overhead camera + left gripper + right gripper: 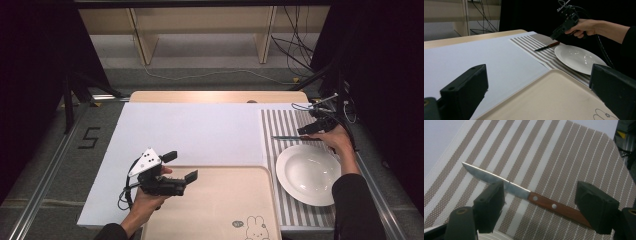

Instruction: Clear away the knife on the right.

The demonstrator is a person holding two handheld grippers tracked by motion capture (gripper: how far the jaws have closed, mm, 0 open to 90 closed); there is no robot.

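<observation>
Paring knife [529,195] lies flat on striped placemat [574,152], just beyond white plate [308,174]. Right tool [540,206] wide open, empty, jaws straddling blade-handle junction. Light, stiff; steel blade slippery, sharp, so take riveted wooden handle.

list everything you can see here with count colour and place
knife: 1, steel blade, brown wooden handle, flat on the striped mat just beyond the plate
plate: 1, white, on the striped mat at the table's right
striped mat: 1, brown and white stripes, right side of the table
tray: 1, beige with a rabbit drawing, near edge, centre
white sheet: 1, white, covers most of the table
table: 1, light wood, bare strip at the far edge
shelf unit: 1, light wood, beyond the table
cables: several, black, on the floor, far right
left claw: 1, black, open over the tray's left corner
right claw: 1, black, open above the knife
</observation>
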